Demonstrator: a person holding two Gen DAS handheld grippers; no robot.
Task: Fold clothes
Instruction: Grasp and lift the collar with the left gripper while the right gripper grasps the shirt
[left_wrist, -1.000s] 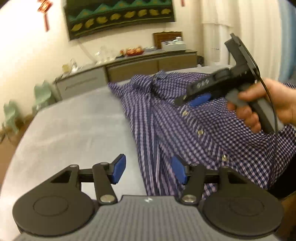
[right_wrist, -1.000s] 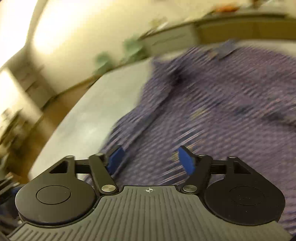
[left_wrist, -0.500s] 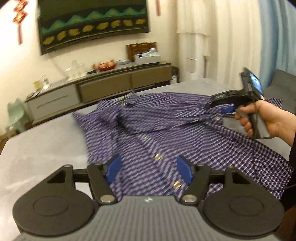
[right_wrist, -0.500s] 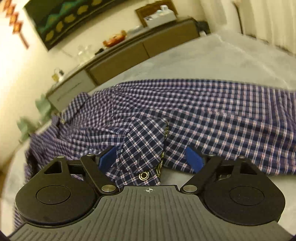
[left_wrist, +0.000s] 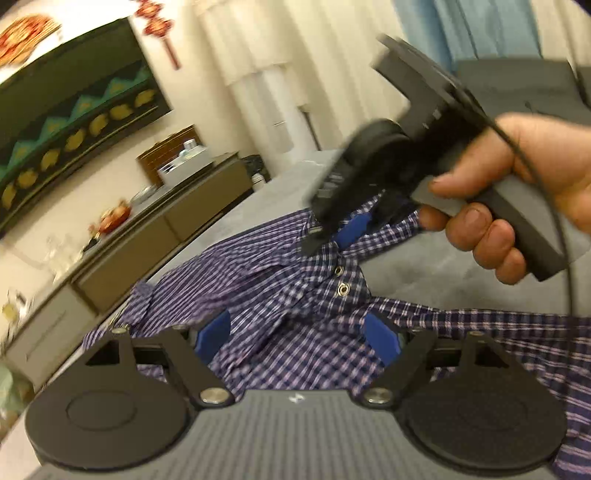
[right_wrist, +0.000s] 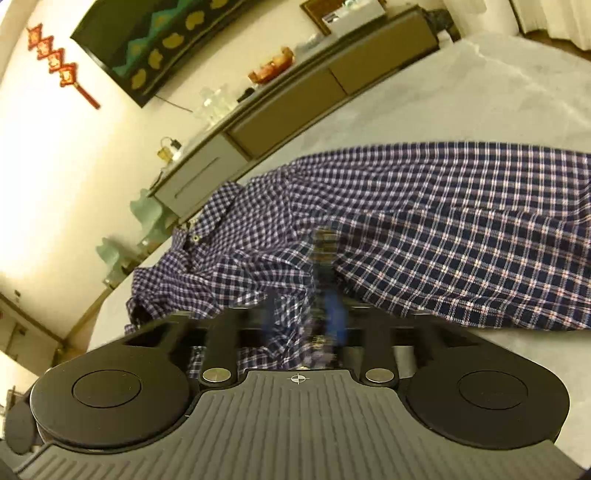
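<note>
A purple checked shirt (left_wrist: 295, 284) lies rumpled across a grey padded table (left_wrist: 424, 269). My left gripper (left_wrist: 297, 338) hovers low over it with its jaws opening; cloth lies under the gap and the blue pads (left_wrist: 214, 336) do not press it. Just ahead, a hand (left_wrist: 535, 166) holds my right gripper (left_wrist: 332, 236) at the snap-button strip of the shirt. In the right wrist view the right gripper (right_wrist: 303, 317) is shut on a raised fold of the shirt (right_wrist: 443, 221), and its pads are blurred.
A long sideboard (right_wrist: 295, 96) with dishes and a tray stands against the far wall. White curtains (left_wrist: 258, 74) and a grey sofa (left_wrist: 517, 85) lie beyond the table's far side. Pale green chairs (right_wrist: 147, 210) sit past the table's left edge.
My left gripper swung across the shirt toward the right gripper, rolled, and its jaws widened. The right gripper's jaws narrowed onto the fold of shirt that lay between them.
</note>
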